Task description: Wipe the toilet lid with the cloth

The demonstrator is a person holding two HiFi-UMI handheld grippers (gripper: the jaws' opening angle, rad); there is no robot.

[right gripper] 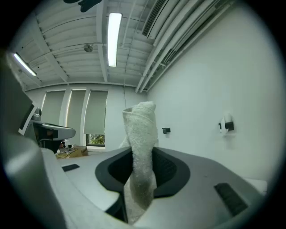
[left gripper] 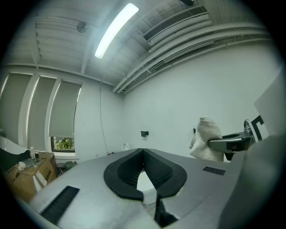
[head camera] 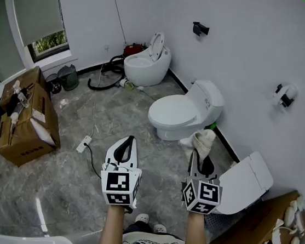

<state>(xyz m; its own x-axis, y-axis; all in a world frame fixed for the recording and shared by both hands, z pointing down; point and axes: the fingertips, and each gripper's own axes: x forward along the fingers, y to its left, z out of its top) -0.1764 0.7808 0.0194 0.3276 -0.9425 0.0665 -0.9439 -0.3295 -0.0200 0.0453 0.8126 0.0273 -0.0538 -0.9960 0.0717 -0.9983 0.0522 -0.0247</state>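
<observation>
Wide grey marbled floor [head camera: 68,180] here, and against its right-hand edge, tank to the wall, stands the white oval toilet [head camera: 198,105]. Its smooth white closed lid [head camera: 173,112] is down, long axis running from the wall out toward mid-floor. It lies straight ahead of both tools and a shade left of the right one, well apart from either.

The right gripper [head camera: 198,153] is the nearer, and it's clamped on the fluffy white cloth [head camera: 203,140], which stands up in a twisted roll between the jaws, so the cloth hangs in the air short of the lid and touches nothing. The left gripper [head camera: 129,142] has its jaws pinched together at the tips with nothing between them.

I'd say wiping hasn't begun, and the call is a forward reach with the right. There's open floor on the toilet's left flank. It's tighter on the right, where a tilted white slab [head camera: 247,183] sits just beside that gripper, and a white power strip [head camera: 84,143] lies left of the path
</observation>
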